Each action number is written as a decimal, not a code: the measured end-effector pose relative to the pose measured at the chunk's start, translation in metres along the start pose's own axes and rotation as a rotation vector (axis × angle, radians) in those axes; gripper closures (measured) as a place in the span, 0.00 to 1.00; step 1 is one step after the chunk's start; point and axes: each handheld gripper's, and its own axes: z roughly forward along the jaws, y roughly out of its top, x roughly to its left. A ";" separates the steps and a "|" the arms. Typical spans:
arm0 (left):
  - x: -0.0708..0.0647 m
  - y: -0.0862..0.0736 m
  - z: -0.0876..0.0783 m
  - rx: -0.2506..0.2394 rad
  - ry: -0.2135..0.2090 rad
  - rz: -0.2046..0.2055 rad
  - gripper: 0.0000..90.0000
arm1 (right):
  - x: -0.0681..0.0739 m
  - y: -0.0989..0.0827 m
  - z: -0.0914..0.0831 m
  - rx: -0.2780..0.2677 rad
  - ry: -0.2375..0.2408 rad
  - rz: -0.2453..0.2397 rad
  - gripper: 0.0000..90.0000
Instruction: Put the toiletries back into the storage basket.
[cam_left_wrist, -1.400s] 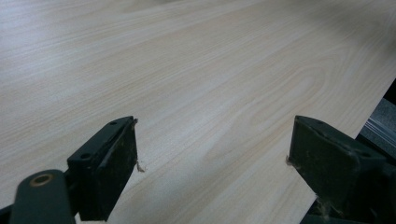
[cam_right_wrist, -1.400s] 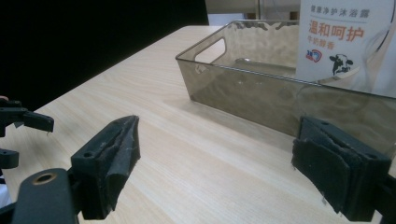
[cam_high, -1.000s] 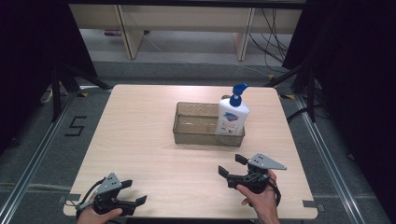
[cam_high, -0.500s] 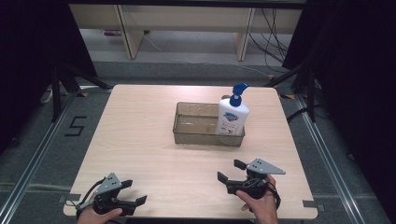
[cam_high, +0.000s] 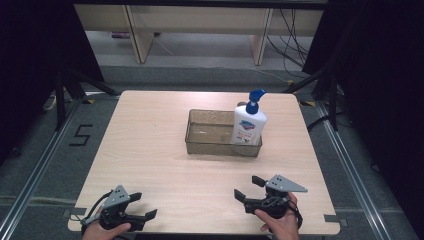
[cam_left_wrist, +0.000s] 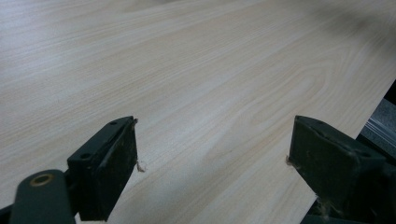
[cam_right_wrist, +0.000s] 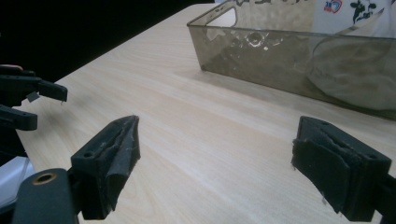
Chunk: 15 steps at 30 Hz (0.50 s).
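Near the worktop's (cam_high: 150, 150) front edge, the right claw (cam_high: 248, 188) has pulled back from the soap bottle (cam_high: 248, 125) in its tray (cam_high: 220, 146) — both claws, left (cam_high: 142, 206) too, gape empty.

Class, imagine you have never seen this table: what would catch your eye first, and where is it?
The white pump bottle with its blue pump stands upright in the right end of a clear smoky tray just beyond the table's middle. Near the table's front edge, the left gripper and the right gripper each sit in a hand with jaws wide apart, holding nothing.
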 end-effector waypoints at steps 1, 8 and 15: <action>0.000 0.000 0.000 0.007 0.001 0.005 0.16 | 0.002 -0.001 0.000 0.008 0.009 0.028 0.17; 0.001 0.000 -0.001 0.014 0.000 0.012 0.16 | 0.004 -0.005 -0.002 0.006 0.020 0.010 0.17; 0.001 0.000 -0.001 0.014 0.000 0.012 0.16 | 0.005 -0.007 -0.005 0.017 0.016 0.005 0.17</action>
